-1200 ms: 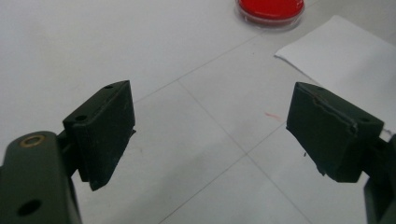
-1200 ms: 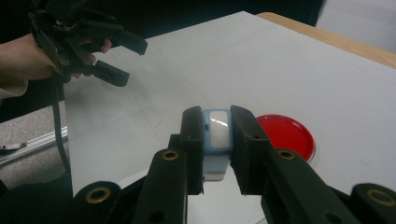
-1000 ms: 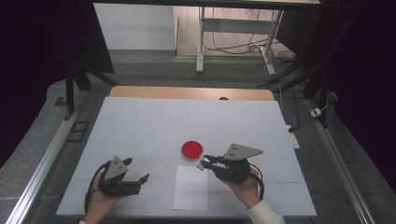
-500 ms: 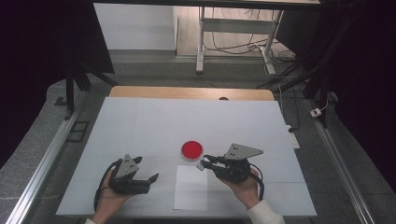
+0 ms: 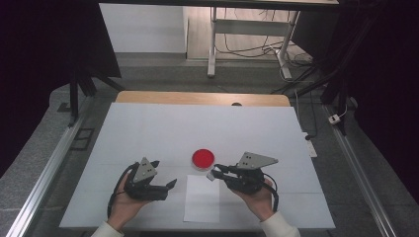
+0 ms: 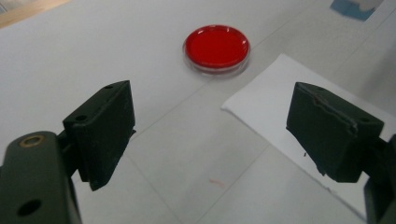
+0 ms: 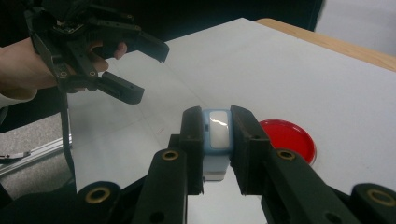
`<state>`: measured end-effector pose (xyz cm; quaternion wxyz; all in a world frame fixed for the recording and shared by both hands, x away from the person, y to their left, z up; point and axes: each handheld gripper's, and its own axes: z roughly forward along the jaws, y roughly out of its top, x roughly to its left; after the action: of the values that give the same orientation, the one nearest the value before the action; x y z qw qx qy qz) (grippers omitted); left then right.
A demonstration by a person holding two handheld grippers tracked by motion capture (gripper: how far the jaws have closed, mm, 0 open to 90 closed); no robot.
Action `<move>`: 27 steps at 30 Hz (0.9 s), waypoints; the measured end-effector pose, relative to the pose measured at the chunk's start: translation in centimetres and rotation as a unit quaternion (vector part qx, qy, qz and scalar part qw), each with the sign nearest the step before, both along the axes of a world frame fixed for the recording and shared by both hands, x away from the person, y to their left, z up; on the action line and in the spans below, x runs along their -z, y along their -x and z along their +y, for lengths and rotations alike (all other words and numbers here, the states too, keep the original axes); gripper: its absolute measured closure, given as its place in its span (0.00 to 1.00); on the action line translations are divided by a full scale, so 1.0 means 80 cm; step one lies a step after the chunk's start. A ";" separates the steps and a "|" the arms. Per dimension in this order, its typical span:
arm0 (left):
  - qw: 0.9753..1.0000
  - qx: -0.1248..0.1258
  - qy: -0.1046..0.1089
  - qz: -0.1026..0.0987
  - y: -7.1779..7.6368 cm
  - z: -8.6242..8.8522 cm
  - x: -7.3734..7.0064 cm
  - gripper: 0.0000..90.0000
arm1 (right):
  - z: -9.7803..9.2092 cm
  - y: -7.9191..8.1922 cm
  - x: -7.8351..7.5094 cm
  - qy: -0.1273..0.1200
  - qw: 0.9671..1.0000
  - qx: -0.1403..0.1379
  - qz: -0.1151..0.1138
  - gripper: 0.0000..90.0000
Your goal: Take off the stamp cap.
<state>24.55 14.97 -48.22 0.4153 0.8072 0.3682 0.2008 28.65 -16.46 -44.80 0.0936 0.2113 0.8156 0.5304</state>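
A red round dish (image 5: 203,158) sits on the white table, with a white paper sheet (image 5: 202,197) just in front of it. My right gripper (image 5: 215,173) hovers over the sheet's far right corner, shut on a small light-blue and white object (image 7: 217,135); the dish (image 7: 289,137) lies just beyond its jaws. My left gripper (image 5: 165,174) stands open left of the sheet, with nothing between its jaws. In the left gripper view the dish (image 6: 216,46) is ahead and the sheet (image 6: 299,135) lies to the right. The right gripper view shows the left gripper (image 7: 149,74) open, held by a hand.
The white tabletop (image 5: 197,128) has a wooden strip (image 5: 202,98) along its far edge. Metal rails (image 5: 49,168) run along both sides. A white power strip (image 5: 309,143) lies off the right edge. Table legs and cables stand on the floor beyond.
My left gripper has moved right, toward the paper sheet, and still stands open. The right gripper and the object in it have stayed in place.
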 end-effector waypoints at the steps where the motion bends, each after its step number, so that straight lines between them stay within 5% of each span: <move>1: 1.000 0.003 0.000 -0.001 -0.001 -0.003 -0.001 0.17 | 0.000 0.000 0.000 0.001 1.000 0.000 0.000 0.84; 15: 1.000 0.023 0.010 -0.008 -0.012 -0.033 -0.008 0.17 | 0.001 -0.001 0.002 0.002 1.000 0.003 0.001 0.84; 27: 0.999 0.027 0.019 -0.006 -0.013 -0.038 -0.004 0.17 | 0.004 0.002 0.001 -0.001 1.000 0.002 0.001 0.84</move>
<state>25.56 11.95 -47.88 0.4379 0.8078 0.3476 0.1870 28.52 -16.13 -44.86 0.0939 0.2138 0.8145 0.5311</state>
